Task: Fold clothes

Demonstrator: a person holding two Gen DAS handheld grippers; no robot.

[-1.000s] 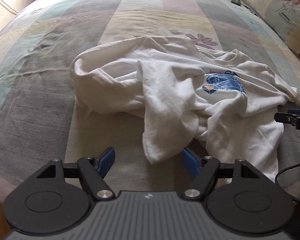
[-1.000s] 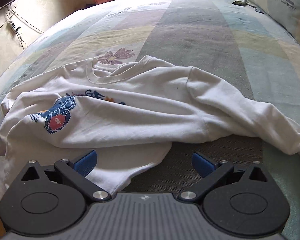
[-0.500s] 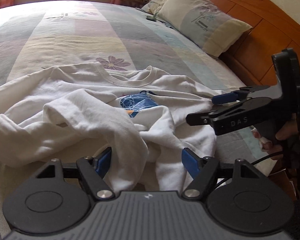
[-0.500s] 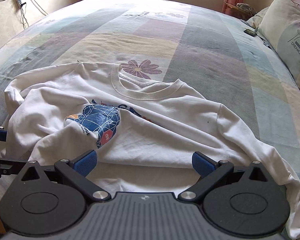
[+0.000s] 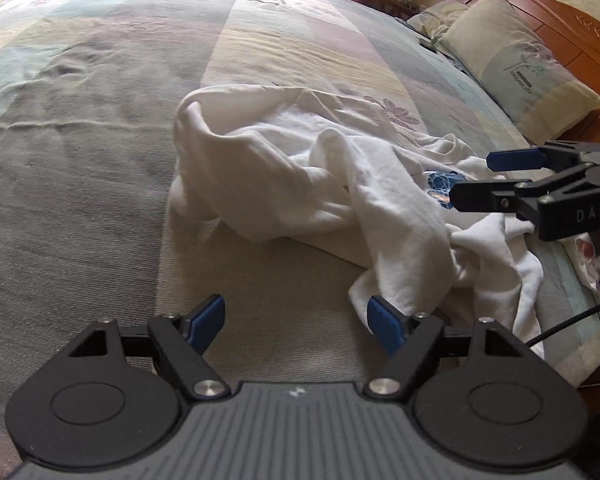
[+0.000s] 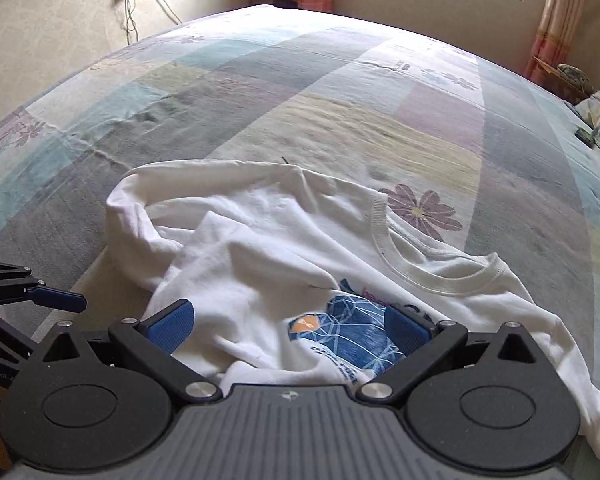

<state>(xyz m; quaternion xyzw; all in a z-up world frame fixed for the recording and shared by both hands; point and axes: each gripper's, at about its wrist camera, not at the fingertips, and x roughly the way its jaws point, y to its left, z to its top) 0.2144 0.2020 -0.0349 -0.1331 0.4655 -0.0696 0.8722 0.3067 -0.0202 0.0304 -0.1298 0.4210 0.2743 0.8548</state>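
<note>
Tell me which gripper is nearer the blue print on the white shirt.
Right. The right gripper hangs open directly over the blue print on the white shirt; the left gripper sits off beside a hanging sleeve.

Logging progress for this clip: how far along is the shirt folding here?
Nothing looks folded yet: the white T-shirt lies crumpled on the bed, print up, one sleeve twisted across it. Both the left gripper and right gripper are open, holding nothing. Spreading flat and every fold remain.
</note>
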